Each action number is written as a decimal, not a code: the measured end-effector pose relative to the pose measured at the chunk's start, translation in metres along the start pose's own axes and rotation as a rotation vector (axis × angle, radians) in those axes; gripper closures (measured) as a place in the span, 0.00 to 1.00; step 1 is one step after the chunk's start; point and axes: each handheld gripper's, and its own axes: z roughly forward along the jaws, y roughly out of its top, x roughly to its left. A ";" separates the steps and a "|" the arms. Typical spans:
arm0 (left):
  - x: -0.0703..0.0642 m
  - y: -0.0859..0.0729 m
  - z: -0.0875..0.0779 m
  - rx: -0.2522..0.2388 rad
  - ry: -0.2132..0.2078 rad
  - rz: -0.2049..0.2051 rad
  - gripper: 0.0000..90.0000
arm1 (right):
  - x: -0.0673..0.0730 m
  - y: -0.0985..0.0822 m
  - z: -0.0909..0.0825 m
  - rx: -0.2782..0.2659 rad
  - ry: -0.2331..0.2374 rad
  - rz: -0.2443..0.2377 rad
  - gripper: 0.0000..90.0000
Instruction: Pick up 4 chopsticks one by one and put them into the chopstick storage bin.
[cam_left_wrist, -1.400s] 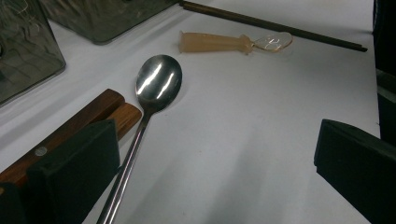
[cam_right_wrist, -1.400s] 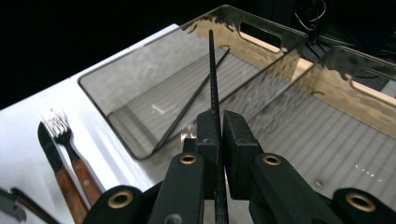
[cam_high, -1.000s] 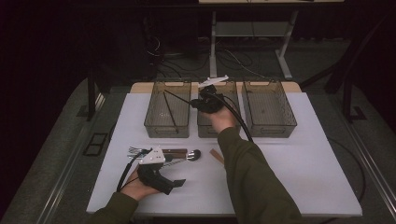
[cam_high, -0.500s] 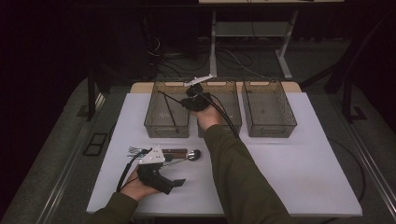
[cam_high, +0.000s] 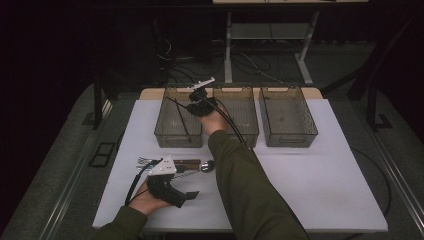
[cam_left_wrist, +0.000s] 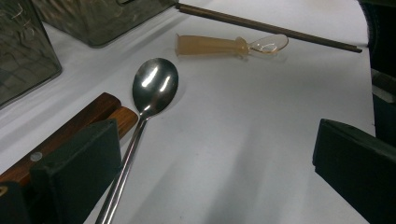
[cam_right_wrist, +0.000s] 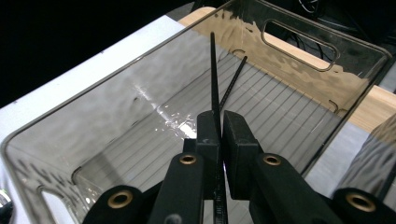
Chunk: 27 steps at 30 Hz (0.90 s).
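At the table's near edge the left gripper (cam_high: 192, 194) rests on the white table (cam_high: 310, 190), its jaws spread wide with nothing between them. Just beyond it lie a long-handled shiny steel spoon (cam_left_wrist: 154, 86) beside a brown wooden handle (cam_left_wrist: 70, 133), whose near end is cut off behind the jaw. Farther off the left gripper view shows a small translucent amber plastic spoon (cam_left_wrist: 229, 45), bowl to the right, and past it a thin dark brown chopstick (cam_left_wrist: 266, 27) lying across the tabletop.

Across the table the right gripper (cam_right_wrist: 219, 128) is held over the leftmost clear smoky plastic bin (cam_high: 177, 117), its jaws pinched tight on a slender black stick (cam_right_wrist: 214, 74). The stick's long axis runs straight out along the jaws, its tip pointing away and down into the bin; a second dark line beside it may be its reflection, which cannot be told. Half a second ago this gripper hung over the gap between the left and middle bins; it has since moved left.
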 end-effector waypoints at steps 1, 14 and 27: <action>0.000 0.000 0.000 0.000 0.000 0.000 0.00 | 0.001 0.000 0.002 0.005 -0.002 -0.004 0.94; 0.000 0.001 0.000 0.003 -0.003 0.007 0.00 | 0.004 -0.001 0.002 0.010 0.030 -0.022 0.66; -0.001 0.000 -0.001 0.001 -0.001 0.011 0.00 | -0.009 -0.012 -0.036 -0.023 0.117 -0.011 0.45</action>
